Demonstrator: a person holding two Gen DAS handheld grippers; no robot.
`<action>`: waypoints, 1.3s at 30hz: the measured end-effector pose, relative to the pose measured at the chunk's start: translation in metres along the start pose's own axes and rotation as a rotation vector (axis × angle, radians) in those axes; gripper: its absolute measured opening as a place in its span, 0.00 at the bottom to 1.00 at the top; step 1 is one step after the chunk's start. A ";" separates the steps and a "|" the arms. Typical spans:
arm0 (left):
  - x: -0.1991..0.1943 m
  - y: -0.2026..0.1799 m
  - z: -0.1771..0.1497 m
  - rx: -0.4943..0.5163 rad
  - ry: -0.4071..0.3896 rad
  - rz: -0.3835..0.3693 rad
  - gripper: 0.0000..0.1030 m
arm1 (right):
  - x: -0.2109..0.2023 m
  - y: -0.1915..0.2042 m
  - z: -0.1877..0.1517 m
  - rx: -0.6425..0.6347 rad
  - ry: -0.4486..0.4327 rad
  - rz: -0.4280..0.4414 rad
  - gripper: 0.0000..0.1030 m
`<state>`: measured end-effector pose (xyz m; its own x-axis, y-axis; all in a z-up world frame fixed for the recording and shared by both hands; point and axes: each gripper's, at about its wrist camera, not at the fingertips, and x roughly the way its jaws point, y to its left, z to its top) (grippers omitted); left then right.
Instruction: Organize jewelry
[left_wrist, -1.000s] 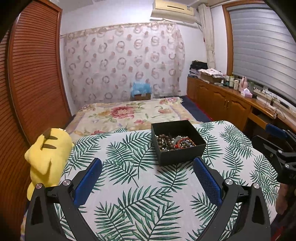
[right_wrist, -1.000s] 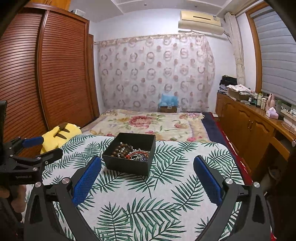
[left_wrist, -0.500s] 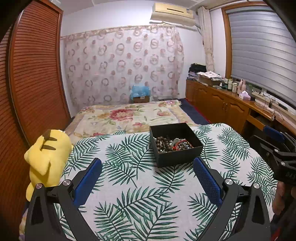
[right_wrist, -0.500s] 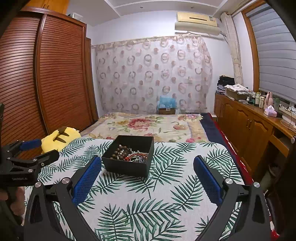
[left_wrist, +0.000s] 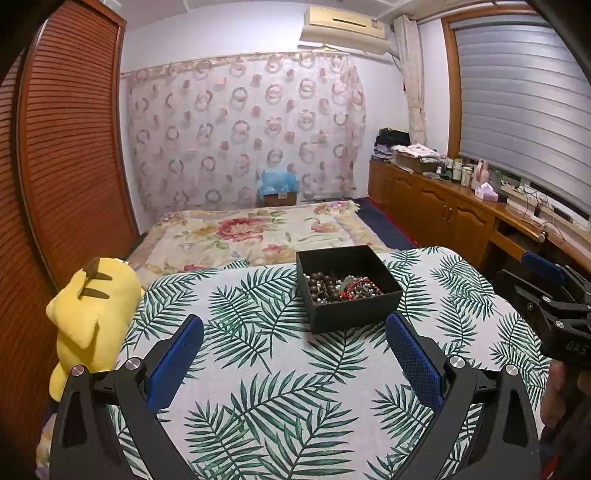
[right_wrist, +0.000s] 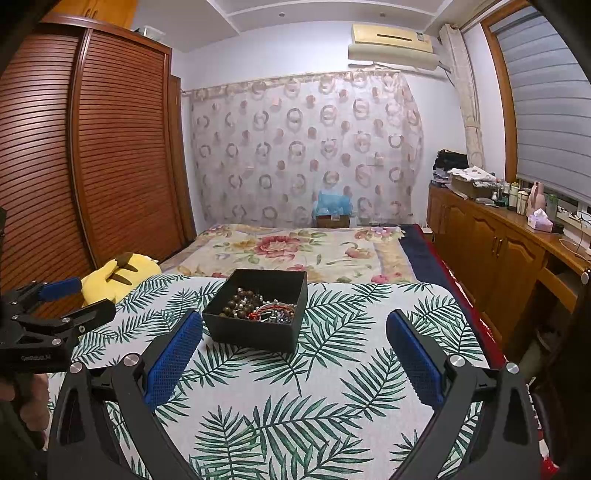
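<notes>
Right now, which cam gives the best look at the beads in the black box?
Left wrist: it looks down past the low near wall of the black box onto the beads. The right wrist view shows the same beads, slightly smaller, bunched toward the near wall.

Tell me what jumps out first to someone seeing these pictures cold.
The black box of tangled bead jewelry draws the eye first, sitting alone in the far middle of the palm-leaf tablecloth. Next comes the yellow plush toy slumped at the table's left edge. Both open blue-padded grippers frame the view: the left hand-held gripper and the right hand-held gripper, each empty.
</notes>
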<state>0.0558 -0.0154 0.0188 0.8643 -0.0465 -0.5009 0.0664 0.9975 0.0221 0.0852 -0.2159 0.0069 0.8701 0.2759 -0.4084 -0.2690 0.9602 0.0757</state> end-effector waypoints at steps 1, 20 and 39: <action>0.000 0.000 0.000 0.001 0.000 0.000 0.92 | 0.000 -0.001 0.000 0.000 0.000 0.000 0.97; 0.001 -0.002 -0.001 0.000 -0.002 0.000 0.92 | -0.001 0.000 -0.002 0.002 0.001 0.001 0.97; 0.002 -0.002 -0.002 -0.003 -0.004 0.000 0.92 | -0.001 -0.001 -0.001 0.004 0.001 0.002 0.97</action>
<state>0.0563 -0.0172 0.0163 0.8664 -0.0467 -0.4971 0.0650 0.9977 0.0195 0.0845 -0.2169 0.0067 0.8690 0.2780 -0.4093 -0.2693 0.9597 0.0800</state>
